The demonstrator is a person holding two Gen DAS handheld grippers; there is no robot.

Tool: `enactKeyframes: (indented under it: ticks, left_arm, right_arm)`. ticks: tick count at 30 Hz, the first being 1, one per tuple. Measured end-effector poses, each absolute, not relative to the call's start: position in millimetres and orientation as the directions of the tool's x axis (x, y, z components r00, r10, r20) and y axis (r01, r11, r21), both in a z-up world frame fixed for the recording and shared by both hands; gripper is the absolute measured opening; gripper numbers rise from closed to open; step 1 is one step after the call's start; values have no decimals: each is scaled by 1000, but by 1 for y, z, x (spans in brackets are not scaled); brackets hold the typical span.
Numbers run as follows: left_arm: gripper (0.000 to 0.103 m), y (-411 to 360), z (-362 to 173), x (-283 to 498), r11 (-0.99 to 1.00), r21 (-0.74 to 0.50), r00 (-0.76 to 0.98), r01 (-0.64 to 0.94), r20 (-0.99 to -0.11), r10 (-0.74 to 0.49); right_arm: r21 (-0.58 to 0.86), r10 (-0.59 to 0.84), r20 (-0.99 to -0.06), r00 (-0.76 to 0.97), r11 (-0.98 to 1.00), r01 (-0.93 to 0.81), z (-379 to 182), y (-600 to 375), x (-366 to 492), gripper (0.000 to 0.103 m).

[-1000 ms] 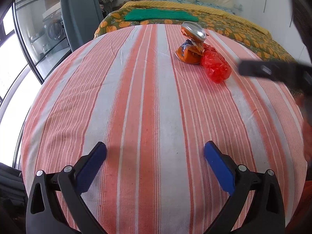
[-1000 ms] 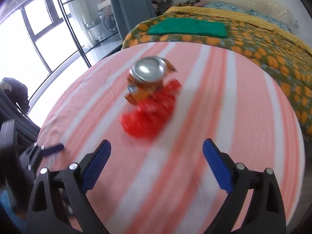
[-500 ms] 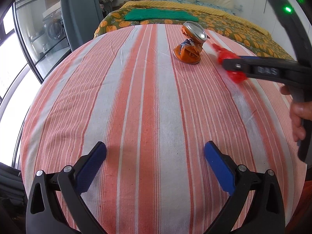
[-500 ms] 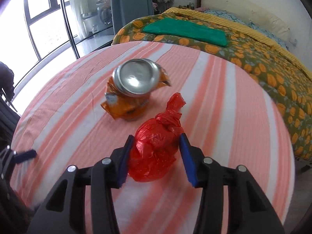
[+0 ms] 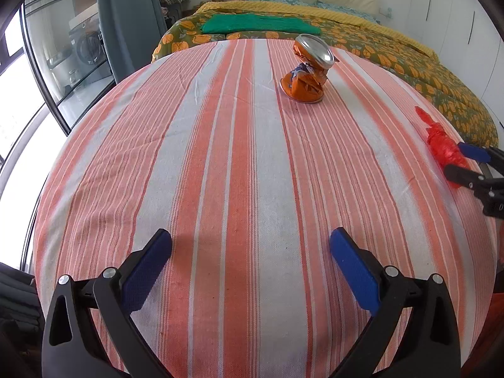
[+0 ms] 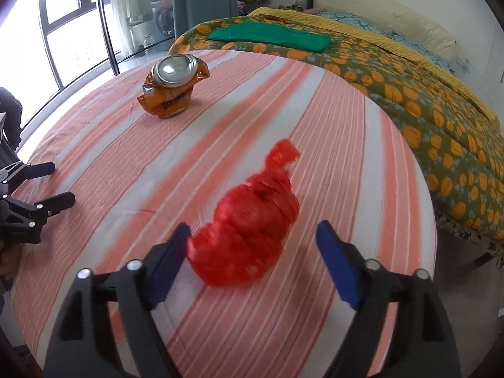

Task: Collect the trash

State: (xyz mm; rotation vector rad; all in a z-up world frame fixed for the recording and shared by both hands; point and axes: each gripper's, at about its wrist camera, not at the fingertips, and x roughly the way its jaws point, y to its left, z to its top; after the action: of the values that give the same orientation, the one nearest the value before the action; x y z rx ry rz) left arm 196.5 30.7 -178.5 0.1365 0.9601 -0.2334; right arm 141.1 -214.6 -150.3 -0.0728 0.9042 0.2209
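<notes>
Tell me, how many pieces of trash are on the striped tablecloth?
2. A crushed orange can stands at the far side of the tablecloth. A red plastic bag lies near the right edge, between the open right gripper jaws. Nothing seems hidden.

the left gripper [image 5: 250, 245] hung over the striped tablecloth [image 5: 220, 157] with its blue pads wide apart and nothing between them. a crushed orange can [image 5: 307, 71] stood near the far edge. at the right edge, the right gripper [image 5: 466, 163] straddled a red plastic bag [image 5: 442, 146], its jaws having just been opening.
</notes>
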Motion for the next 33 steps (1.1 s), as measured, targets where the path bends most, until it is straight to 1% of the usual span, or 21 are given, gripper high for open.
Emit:
enactKeyframes:
  ticks: [1,3,5,7,9,11,14,18,22,23,25,26,27,29,30,33]
  left_arm:
    - [99,31,-178,197,966,12,551,257,-823,-136]
    - [99,31,-178,197,967,13,551,256,-823,-135]
    - [99,31,-178,196,966,11,550,257,-824,-137]
    - [99,30,-178,197,964,17,546,266,-827,-136]
    - [99,23,-175,206,949,15,515,315,-843,-158]
    - [99,15,-168,221,939,22,518,344,-839,-170]
    - [99,-1,-157,247,935,24,550,354,-814,-187]
    - [99,-32,-158,298,934,-13,517,358,-830,-209]
    - [97,-56,-169,334,936,-9,500,352,-843,-196]
    - [96,-59,-172,339,936,-11,500,351,-844,-197]
    - [89,-64,-175,346,936,-8,503,353,-842,-197]
    - [87,-65,-176,348,935,4,513,354,-837,-190]
    - [82,-67,-175,349,932,11,522,361,-831,-193]
    - [68,-66,-174,349,931,10,535,364,-821,-200]
    - [54,-67,-173,350,931,9,541,365,-815,-205]
    - [54,-66,-172,348,934,15,554,356,-809,-198]
  right_arm:
    - [41,162,-791,590,976,-214,-154,-213,141,82]
    - [60,163,-809,565,979,-196,-163,-207,145,88]
    - [74,159,-804,573,983,-169,-167,-204,146,91]
    - [70,149,-806,573,985,-158,-167,-203,147,91]
    - [76,153,-804,574,985,-156,-167,-204,147,91]
    - [67,145,-806,574,986,-155,-167,-203,146,92]
    - [67,143,-808,572,986,-152,-168,-204,148,93]
    - [71,146,-808,571,986,-151,-168,-205,149,93]
    - [71,144,-808,571,986,-149,-169,-205,150,93]
    - [71,144,-808,571,986,-148,-169,-205,150,94]
    - [71,144,-809,571,986,-149,-169,-205,150,94]
    - [71,144,-809,571,986,-149,-169,-205,150,94]
    - [72,145,-809,570,986,-149,-169,-205,150,94]
    - [71,144,-809,570,986,-149,-169,-205,150,94]
    - [71,144,-809,570,986,-149,-169,-205,150,94]
    - [71,144,-809,570,986,-149,-168,-205,150,94]
